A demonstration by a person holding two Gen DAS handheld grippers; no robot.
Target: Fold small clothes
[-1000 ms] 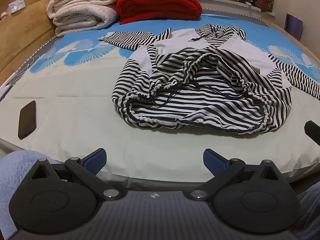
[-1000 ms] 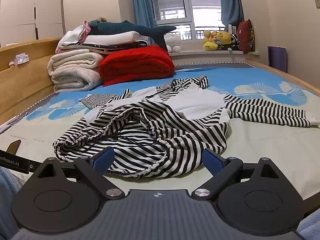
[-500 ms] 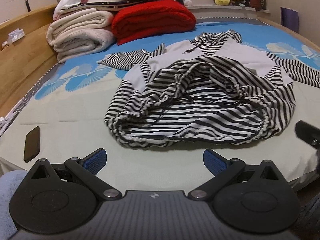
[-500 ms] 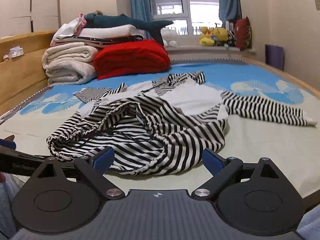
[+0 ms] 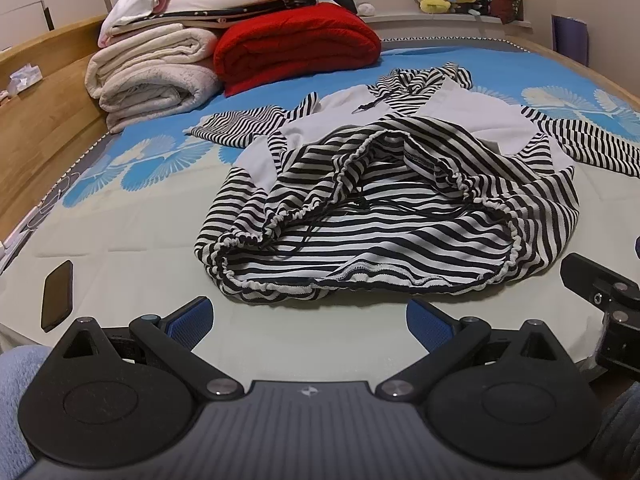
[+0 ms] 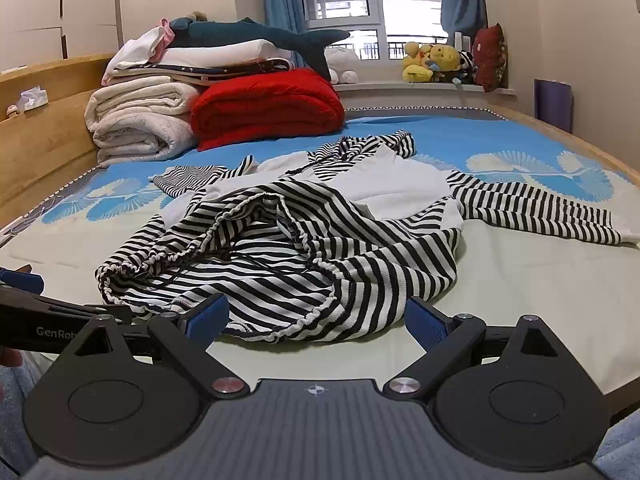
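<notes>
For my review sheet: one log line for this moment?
left gripper open | right gripper open | striped garment crumpled, unheld | bed

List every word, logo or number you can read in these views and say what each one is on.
"GenRob", cut off by the right gripper's own body: white letters on the side of the left gripper, seen in the right wrist view.
A small round emblem, no letters: on the body of the right gripper.
Nothing legible on the striped garment or the dark phone.
</notes>
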